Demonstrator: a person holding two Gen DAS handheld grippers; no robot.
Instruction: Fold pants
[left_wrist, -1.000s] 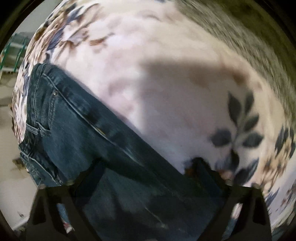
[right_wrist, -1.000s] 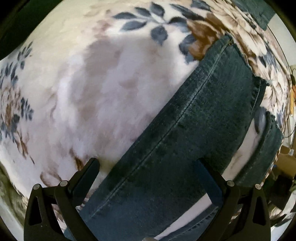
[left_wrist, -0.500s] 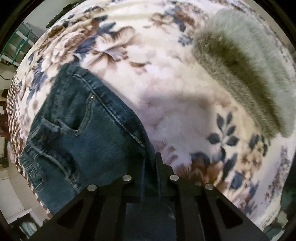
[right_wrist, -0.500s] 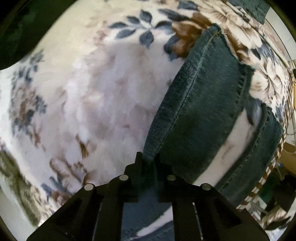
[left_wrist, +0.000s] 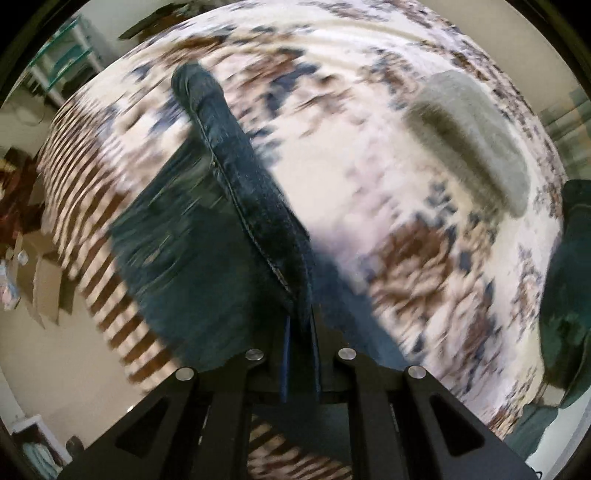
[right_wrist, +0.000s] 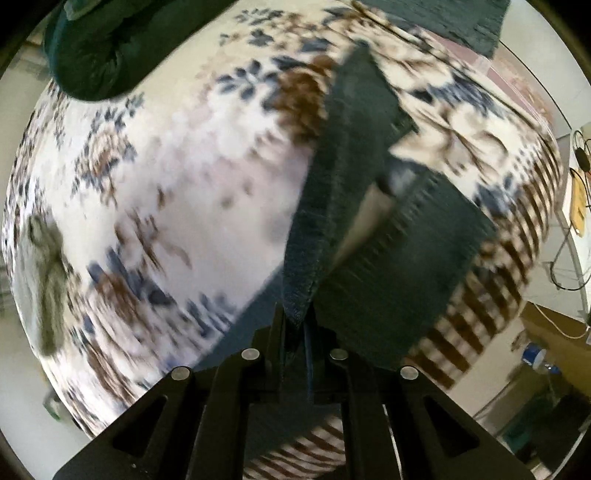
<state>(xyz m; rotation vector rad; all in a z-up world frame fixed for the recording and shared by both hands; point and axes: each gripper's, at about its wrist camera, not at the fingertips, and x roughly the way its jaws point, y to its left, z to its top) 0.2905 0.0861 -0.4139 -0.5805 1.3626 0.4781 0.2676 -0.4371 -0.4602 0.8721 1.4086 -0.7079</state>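
Note:
Dark blue jeans (left_wrist: 243, 192) lie on a bed with a floral blanket (left_wrist: 332, 177). My left gripper (left_wrist: 300, 332) is shut on the side-seam edge of the jeans and holds it lifted off the blanket; the seam runs away from the jaws toward the waist. My right gripper (right_wrist: 295, 325) is shut on the edge of a jeans leg (right_wrist: 347, 155), also lifted above the blanket (right_wrist: 192, 177). A second layer of denim (right_wrist: 406, 266) hangs to the right of it. Both views are motion-blurred.
A grey fuzzy cushion (left_wrist: 472, 136) lies on the bed at the right. A dark green cloth (left_wrist: 569, 280) lies at the bed's right edge; it also shows in the right wrist view (right_wrist: 110, 51). Cardboard boxes (left_wrist: 40, 273) stand on the floor left of the bed.
Both grippers were open over the jeans a second ago, then shut on the denim edges. Now both have risen and carry the edges up off the blanket.

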